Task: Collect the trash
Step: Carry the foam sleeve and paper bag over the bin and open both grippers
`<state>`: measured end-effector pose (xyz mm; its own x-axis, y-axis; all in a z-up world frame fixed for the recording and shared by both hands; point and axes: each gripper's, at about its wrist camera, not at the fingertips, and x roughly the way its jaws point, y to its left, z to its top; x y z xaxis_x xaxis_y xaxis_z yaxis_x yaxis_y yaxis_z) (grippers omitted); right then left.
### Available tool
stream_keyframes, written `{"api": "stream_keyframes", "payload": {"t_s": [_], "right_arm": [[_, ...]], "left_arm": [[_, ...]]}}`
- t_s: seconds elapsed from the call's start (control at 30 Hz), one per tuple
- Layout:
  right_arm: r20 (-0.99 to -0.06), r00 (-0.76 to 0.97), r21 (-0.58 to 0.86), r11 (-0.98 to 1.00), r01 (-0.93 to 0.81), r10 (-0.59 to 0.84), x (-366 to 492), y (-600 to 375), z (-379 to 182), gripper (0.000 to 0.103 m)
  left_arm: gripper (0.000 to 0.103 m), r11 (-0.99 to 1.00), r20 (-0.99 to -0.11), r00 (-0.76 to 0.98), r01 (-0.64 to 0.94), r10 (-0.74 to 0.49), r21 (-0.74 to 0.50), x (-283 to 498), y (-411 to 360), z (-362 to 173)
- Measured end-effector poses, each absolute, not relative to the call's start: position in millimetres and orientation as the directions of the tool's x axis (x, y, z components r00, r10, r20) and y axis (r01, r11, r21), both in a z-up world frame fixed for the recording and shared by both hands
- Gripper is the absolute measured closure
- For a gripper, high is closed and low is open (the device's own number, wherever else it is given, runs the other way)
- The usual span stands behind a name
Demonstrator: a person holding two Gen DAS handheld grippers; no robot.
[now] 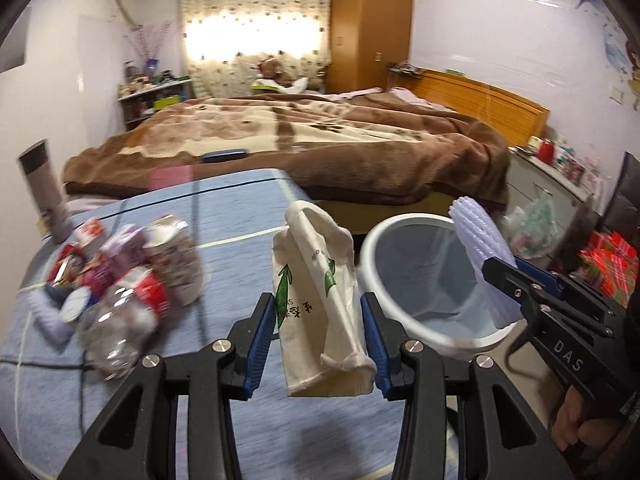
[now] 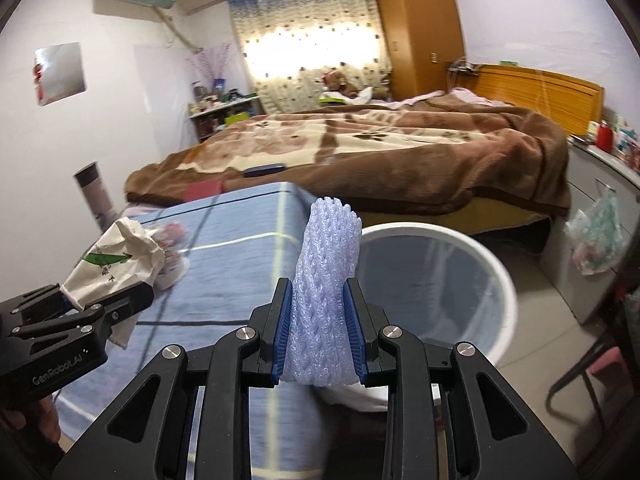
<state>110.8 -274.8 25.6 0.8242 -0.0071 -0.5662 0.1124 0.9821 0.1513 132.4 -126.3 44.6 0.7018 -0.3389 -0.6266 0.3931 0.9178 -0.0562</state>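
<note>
My left gripper (image 1: 318,340) is shut on a crumpled white paper bag (image 1: 316,280) with green arrows, held above the blue table edge beside the bin. My right gripper (image 2: 320,328) is shut on a pale lilac foam net sleeve (image 2: 326,280), held at the near left rim of the white trash bin (image 2: 496,264). The bin (image 1: 374,248) stands on the floor right of the table, lined with a clear bag. The right gripper with the foam sleeve (image 1: 478,248) shows over the bin in the left wrist view. The left gripper with the bag (image 2: 108,268) shows at lower left in the right wrist view.
A pile of trash (image 1: 120,276), crushed clear bottle, red and purple cartons and wrappers, lies on the blue tablecloth (image 1: 240,248) at left. A tall grey cylinder (image 1: 44,188) stands at the table's far left. A bed (image 1: 320,136) lies behind; a cabinet with a hanging plastic bag (image 2: 596,240) is right.
</note>
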Motion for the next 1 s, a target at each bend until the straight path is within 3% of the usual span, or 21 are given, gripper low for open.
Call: {"api": "stream_keyframes", "payload": {"t_s": [0.33,0.83,0.93,1.0], "right_arm": [[-0.612,0.786,0.131,0.969,0.208,-0.086,118,-320,9,0.076],[-0.705,0.704,0.095,0.973,0.211,-0.084,132,-351,-16,0.075],[-0.704,0.703,0.086,0.97,0.228,-0.103,131,-354,-17,0.067],[-0.703,0.705,0.1,0.967,0.232,-0.096,129,-357,-16,0.047]], "left_arm": [[0.058,0.857,-0.662,0.613,0.508,-0.431,-0.087,149,-188,32],[0.051,0.837,-0.729,0.532,0.538,-0.431,-0.102,170,-233,5],[0.037,0.842,-0.728,0.533,0.528,-0.43,-0.111,171,-232,4],[0.036,0.846,-0.732,0.536,0.522,-0.422,-0.106,173,-231,2]]}}
